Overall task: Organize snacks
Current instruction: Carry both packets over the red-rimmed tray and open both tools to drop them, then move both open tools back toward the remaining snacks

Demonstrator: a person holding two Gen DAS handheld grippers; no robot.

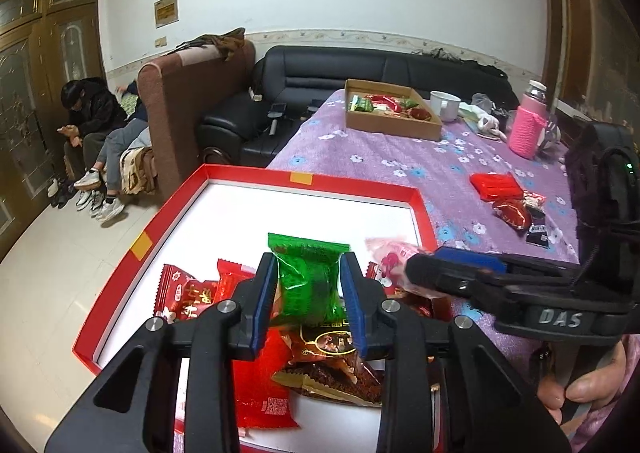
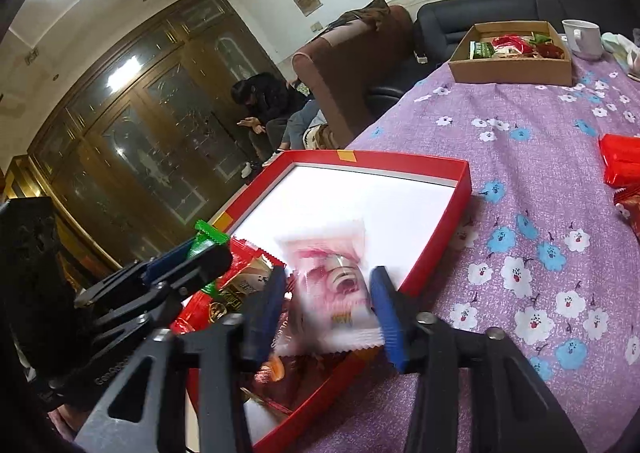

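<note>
A red-rimmed box with a white floor (image 1: pixel 352 183) (image 2: pixel 440 229) lies on the purple flowered cloth. Several red and brown snack packets (image 1: pixel 256 373) are piled at its near end. My left gripper (image 1: pixel 308 265) hovers over that pile, its blue pads pressed on the sides of a green packet (image 1: pixel 308 281). My right gripper (image 2: pixel 328 285) is above the box's right near edge. Its jaws stand apart around a blurred pink-and-white packet (image 2: pixel 336 289), which seems loose between them. The left gripper (image 2: pixel 192 257) and green packet (image 2: pixel 206 233) show at the left of the right wrist view.
A cardboard tray (image 1: pixel 394 113) of snacks, a white mug (image 1: pixel 444 103) and a pink-sleeved bottle (image 1: pixel 528 129) stand at the far end. More red packets (image 1: pixel 496 185) lie on the cloth to the right. Sofas and a seated person (image 1: pixel 92 113) are beyond the table.
</note>
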